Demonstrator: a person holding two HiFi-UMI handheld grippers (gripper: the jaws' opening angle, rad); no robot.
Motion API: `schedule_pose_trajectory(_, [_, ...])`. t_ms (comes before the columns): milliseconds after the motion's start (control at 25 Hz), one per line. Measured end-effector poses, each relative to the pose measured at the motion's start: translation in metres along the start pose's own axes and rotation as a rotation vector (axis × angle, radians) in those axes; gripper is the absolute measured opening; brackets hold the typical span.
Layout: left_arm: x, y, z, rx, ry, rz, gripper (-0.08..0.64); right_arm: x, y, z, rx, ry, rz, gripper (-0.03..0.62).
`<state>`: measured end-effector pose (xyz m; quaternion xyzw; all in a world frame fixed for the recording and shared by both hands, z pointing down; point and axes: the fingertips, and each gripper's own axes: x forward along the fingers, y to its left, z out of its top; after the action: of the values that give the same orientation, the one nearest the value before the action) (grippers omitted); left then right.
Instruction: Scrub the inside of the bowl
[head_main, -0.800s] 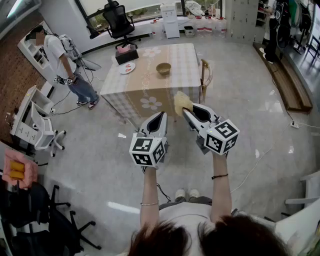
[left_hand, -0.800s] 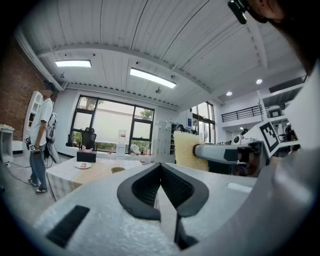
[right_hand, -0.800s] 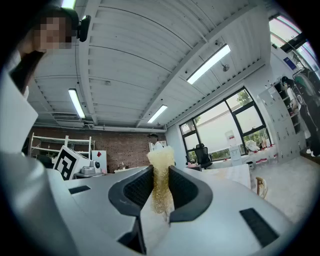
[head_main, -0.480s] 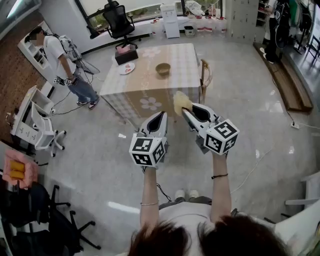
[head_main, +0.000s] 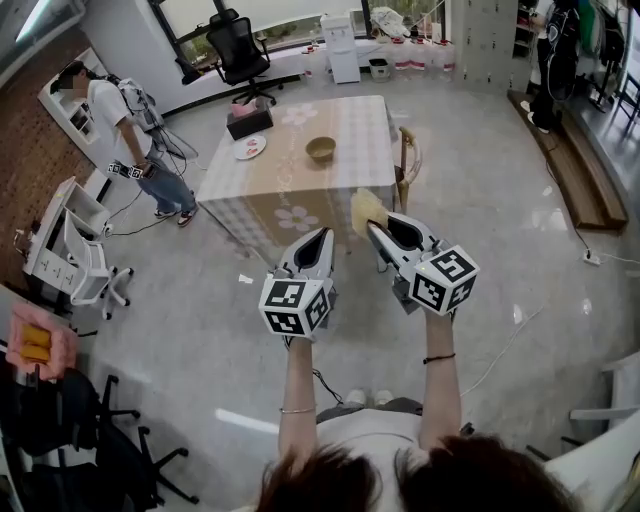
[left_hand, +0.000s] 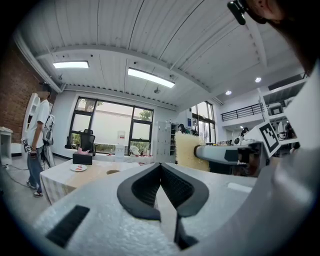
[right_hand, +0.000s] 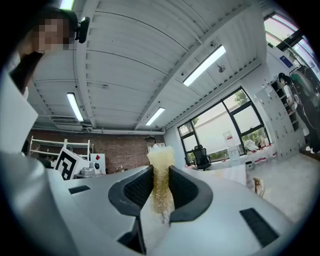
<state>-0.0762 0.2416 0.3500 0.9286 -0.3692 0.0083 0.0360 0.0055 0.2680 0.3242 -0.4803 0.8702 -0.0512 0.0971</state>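
Pinching a yellow scrub sponge, the right gripper has its jaws narrow. The pads press on both flat sides, w/ the sponge's frayed top poking out past the tips. Head view agrees: the sponge sticks out beyond the right gripper.

The left gripper has its jaws together, tips meeting, nothing btwn them. In head view the left gripper is held up just beside the right one, the two apart and not touching. From the left gripper view the sponge shows off to the right of the left jaws.

Well ahead of both sets of jaws, across open floor, stands a tabletop w/ a checked cloth and flower print. The bowl sits upright on it, tan, roughly in line w/ the left jaws and well apart from the sponge. It shows only as a small rim in the left gripper view.

Left of the bowl lies a white plate w/ sth pink on it. Beyond that is a dark tissue box. A wooden chair stands at the table edge nearest the right jaws.

Far left of the left jaws, a person in a white shirt and jeans stands by white shelving. A black office chair is beyond the table, by the windows.
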Motion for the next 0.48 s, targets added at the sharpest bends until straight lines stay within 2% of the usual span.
schedule_pose_trajectory(240, [0.019, -0.010, -0.009, 0.003, 0.013, 0.006, 0.011, -0.002, -0.024, -0.002, 0.015, 0.004, 0.004, 0.085])
schedule_pose_trajectory(480, [0.031, 0.002, -0.009, -0.013, 0.007, 0.032, 0.011, 0.008, -0.036, -0.006, 0.026, 0.012, 0.020, 0.084])
